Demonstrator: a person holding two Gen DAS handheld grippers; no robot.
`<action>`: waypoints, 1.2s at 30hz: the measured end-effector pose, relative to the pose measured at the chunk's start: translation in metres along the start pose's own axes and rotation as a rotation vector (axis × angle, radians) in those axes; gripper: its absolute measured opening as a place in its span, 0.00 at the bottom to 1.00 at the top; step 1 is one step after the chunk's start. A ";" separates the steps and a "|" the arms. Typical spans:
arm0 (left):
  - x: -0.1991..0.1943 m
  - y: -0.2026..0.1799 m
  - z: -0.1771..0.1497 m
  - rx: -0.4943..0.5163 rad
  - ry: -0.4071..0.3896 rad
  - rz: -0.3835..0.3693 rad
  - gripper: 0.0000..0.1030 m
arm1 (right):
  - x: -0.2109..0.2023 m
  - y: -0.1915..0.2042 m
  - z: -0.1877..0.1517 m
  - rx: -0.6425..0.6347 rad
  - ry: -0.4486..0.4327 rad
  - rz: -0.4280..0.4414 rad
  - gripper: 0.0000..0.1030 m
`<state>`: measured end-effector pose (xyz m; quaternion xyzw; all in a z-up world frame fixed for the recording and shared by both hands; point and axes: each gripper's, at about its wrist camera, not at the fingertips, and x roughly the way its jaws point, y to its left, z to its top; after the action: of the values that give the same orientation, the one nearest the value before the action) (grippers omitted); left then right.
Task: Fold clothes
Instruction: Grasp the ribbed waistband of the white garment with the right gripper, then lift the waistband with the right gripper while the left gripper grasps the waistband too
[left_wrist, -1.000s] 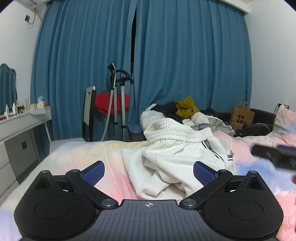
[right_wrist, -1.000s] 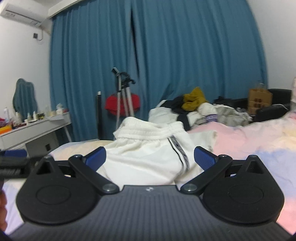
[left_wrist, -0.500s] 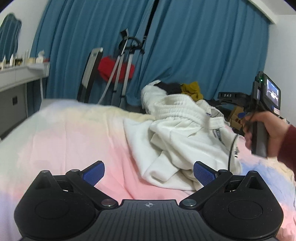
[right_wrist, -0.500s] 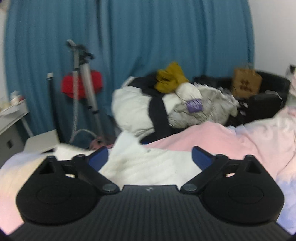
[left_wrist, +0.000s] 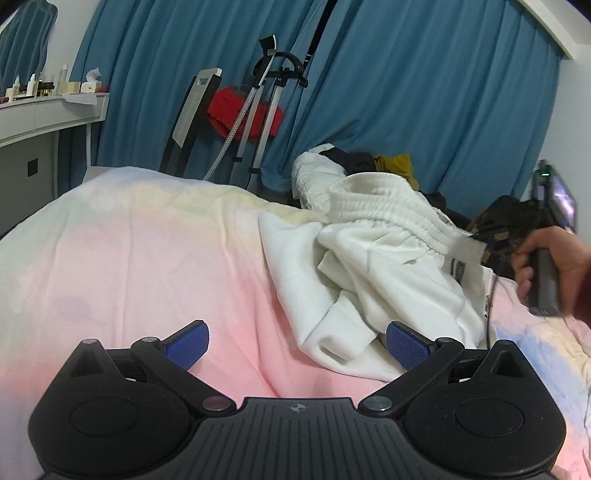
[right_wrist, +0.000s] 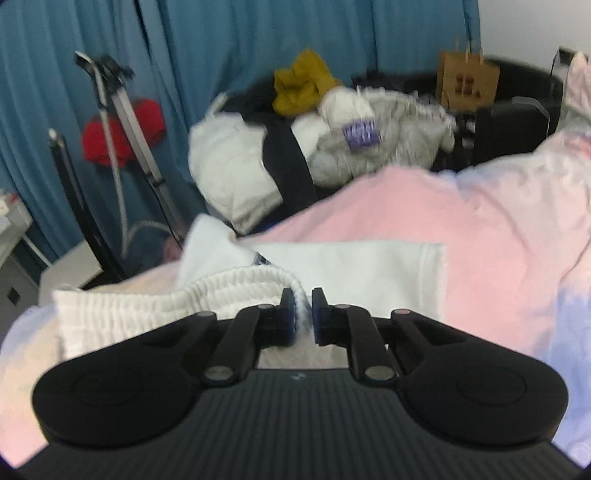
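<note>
White trousers (left_wrist: 376, 266) with a ribbed elastic waistband lie crumpled on the pink bedspread (left_wrist: 147, 266). In the left wrist view my left gripper (left_wrist: 295, 345) is open low over the bed, with a folded trouser cuff (left_wrist: 340, 332) just inside its right pad. In the right wrist view my right gripper (right_wrist: 303, 317) is shut on the waistband (right_wrist: 221, 295), and the cloth shows between the pads. From the left wrist view, the right gripper (left_wrist: 484, 247) meets the waistband's right end, held by a hand (left_wrist: 554, 254).
A heap of other clothes (right_wrist: 314, 140) lies beyond the bed's far edge, against blue curtains (left_wrist: 406, 92). A garment steamer stand (left_wrist: 258, 103) with a red item hangs behind the bed. A white dresser (left_wrist: 44, 122) is at the left, a brown paper bag (right_wrist: 467, 79) at the right.
My right gripper came down onto the waistband and shut on it; it was open before. My left gripper dropped lower and closer to the trouser cuff, still open.
</note>
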<state>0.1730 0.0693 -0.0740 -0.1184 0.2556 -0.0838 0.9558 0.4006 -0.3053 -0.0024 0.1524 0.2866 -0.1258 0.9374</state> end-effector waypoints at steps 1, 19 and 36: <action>-0.003 -0.002 0.000 0.007 -0.009 -0.002 1.00 | -0.016 0.000 -0.005 -0.014 -0.026 0.011 0.12; -0.083 -0.029 0.002 0.050 -0.131 -0.070 1.00 | -0.253 -0.033 -0.185 -0.166 -0.152 0.261 0.11; -0.074 -0.056 -0.035 0.126 -0.092 -0.133 0.99 | -0.217 -0.039 -0.231 -0.165 0.022 0.109 0.41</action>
<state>0.0864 0.0259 -0.0541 -0.0785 0.1972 -0.1577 0.9644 0.0982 -0.2264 -0.0677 0.0915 0.2976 -0.0489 0.9490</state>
